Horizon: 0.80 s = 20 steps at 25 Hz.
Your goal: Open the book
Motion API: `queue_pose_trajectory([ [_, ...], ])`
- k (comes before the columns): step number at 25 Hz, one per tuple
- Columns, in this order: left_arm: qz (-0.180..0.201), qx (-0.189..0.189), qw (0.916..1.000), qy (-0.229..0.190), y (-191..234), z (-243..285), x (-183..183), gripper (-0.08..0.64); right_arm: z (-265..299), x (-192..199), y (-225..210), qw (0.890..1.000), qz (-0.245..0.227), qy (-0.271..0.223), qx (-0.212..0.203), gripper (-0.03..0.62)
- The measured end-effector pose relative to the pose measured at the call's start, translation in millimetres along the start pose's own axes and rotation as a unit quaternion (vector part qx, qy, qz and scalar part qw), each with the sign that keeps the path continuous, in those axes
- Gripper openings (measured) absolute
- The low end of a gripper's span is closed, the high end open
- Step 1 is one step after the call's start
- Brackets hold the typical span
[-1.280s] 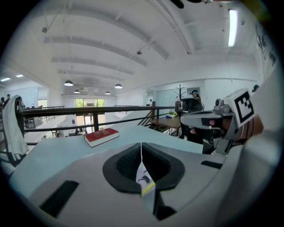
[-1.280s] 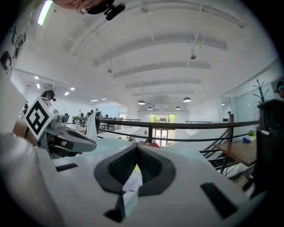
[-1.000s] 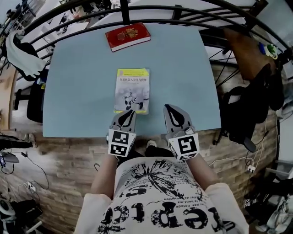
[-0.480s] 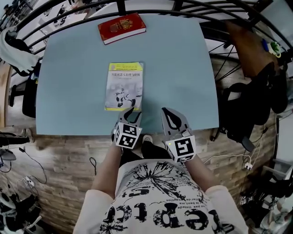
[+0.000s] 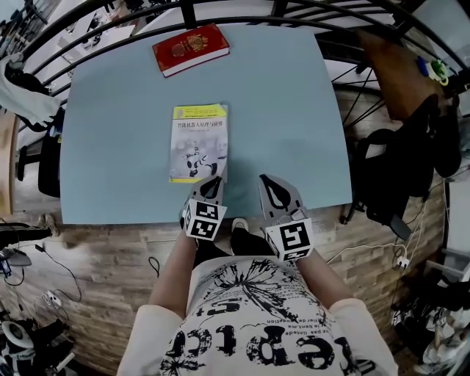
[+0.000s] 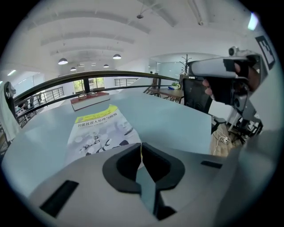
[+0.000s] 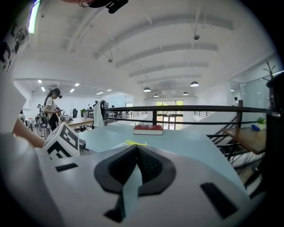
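A thin paperback book (image 5: 198, 139) with a yellow top strip lies shut on the light blue table (image 5: 286, 110); the left gripper view shows it too (image 6: 97, 128). My left gripper (image 5: 213, 181) sits at the book's near right corner. Its jaws have just been closing, and in the left gripper view (image 6: 141, 145) a thin yellowish edge of the cover shows pinched between the tips. My right gripper (image 5: 269, 180) hovers shut and empty just right of it, over the table's near edge; the right gripper view (image 7: 136, 148) shows its jaws together.
A thick red book (image 5: 191, 48) lies at the table's far edge. A black railing (image 5: 242, 11) curves behind the table. A chair with dark clothing (image 5: 411, 147) stands to the right. Wooden floor (image 5: 110, 250) lies below the near edge.
The left gripper sank toward the book's near right corner, its jaws spread apart half a second ago and have now come together on the corner. The right gripper dropped slightly.
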<state>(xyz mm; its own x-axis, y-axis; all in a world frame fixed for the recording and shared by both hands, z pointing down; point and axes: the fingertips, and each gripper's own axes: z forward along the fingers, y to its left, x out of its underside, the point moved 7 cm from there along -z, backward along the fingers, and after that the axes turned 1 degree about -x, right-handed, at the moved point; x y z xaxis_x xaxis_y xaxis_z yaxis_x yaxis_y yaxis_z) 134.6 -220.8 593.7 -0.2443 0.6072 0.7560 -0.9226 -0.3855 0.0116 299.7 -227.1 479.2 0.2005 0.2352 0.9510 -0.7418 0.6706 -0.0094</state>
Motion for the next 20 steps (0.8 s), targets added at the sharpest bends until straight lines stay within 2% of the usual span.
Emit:
queue_pose_trajectory([
  [6,-0.009,0.012,0.9993,-0.034,19.5,-31.7,-15.6,0.023,3.7,-14.4,20.3,1.0,0.0,-0.008,0.006,0.011],
  [12,-0.016,0.005,0.9962,-0.086,64.4,-81.4,-20.6,0.023,18.7,-34.5,55.8,1.0,-0.002,-0.016,0.015,0.011],
  [20,-0.05,-0.017,0.9944,-0.092,139.3,-138.0,6.9,0.025,49.3,-53.2,117.6,1.0,-0.007,-0.023,0.011,0.011],
])
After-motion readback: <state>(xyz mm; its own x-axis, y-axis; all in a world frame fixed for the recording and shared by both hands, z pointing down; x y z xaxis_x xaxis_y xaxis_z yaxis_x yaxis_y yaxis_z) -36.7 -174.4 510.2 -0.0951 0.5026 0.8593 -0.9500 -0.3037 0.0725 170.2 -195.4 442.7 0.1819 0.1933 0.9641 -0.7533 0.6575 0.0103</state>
